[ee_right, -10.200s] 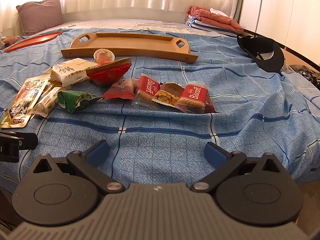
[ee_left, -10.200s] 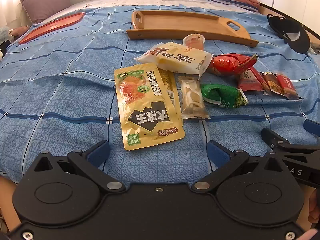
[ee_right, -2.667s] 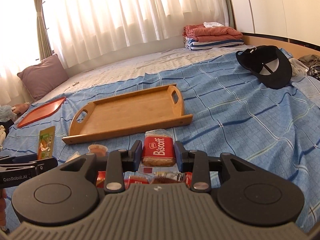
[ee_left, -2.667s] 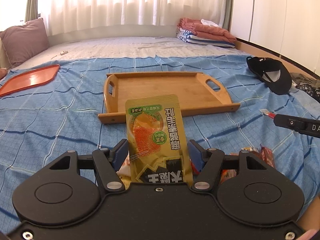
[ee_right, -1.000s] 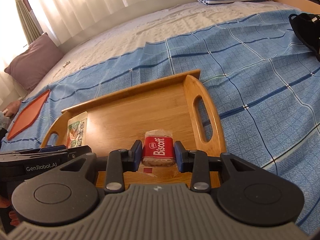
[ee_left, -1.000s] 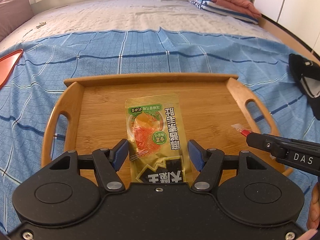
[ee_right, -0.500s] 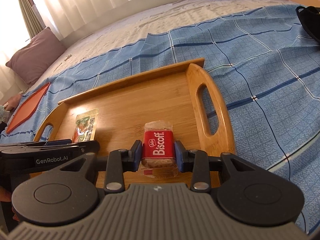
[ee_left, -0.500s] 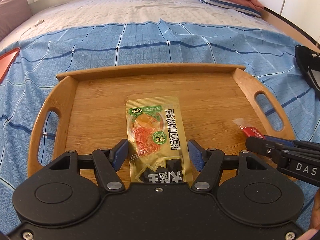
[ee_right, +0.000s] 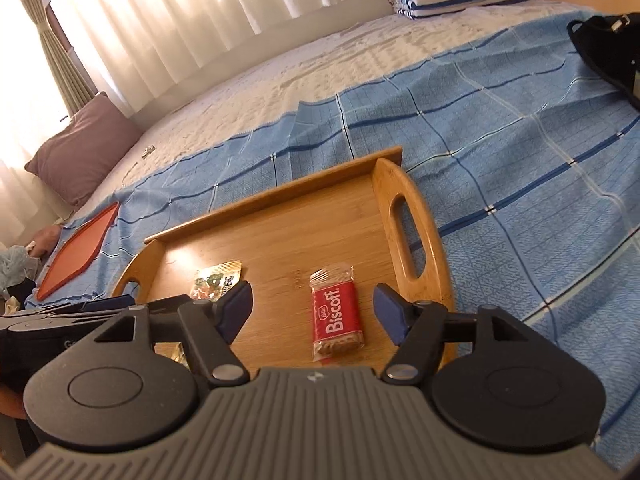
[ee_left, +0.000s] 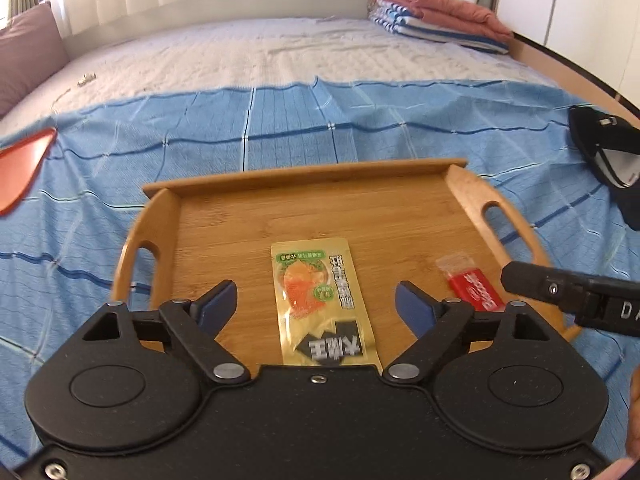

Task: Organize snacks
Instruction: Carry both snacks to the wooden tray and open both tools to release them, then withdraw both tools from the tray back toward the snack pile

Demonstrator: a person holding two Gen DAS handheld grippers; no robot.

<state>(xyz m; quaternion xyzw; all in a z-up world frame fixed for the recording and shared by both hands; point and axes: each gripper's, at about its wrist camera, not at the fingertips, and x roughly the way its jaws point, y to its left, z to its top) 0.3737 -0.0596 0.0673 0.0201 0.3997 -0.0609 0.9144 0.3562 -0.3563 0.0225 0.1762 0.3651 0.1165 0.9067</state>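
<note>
Lying flat on the floor of the wooden tray (ee_left: 468, 196): a gold snack pouch (ee_left: 320, 300) near the middle and a red Biscoff biscuit pack (ee_right: 336, 316) toward the right handle, well apart from each other. Above the pouch, the left gripper (ee_left: 316, 306), jaws spread wide and clear of the foil on both sides. Over the biscuit, the right gripper (ee_right: 310, 312), jaws likewise spread, touching nothing. Under the tray, a blue checked blanket (ee_left: 280, 128) across the bed. Off to the left, an orange tray (ee_right: 76, 248) and a mauve pillow (ee_right: 84, 148); at the right edge, a black cap (ee_left: 608, 152); far back, folded bedding (ee_left: 436, 20) before pale curtains (ee_right: 180, 20).
</note>
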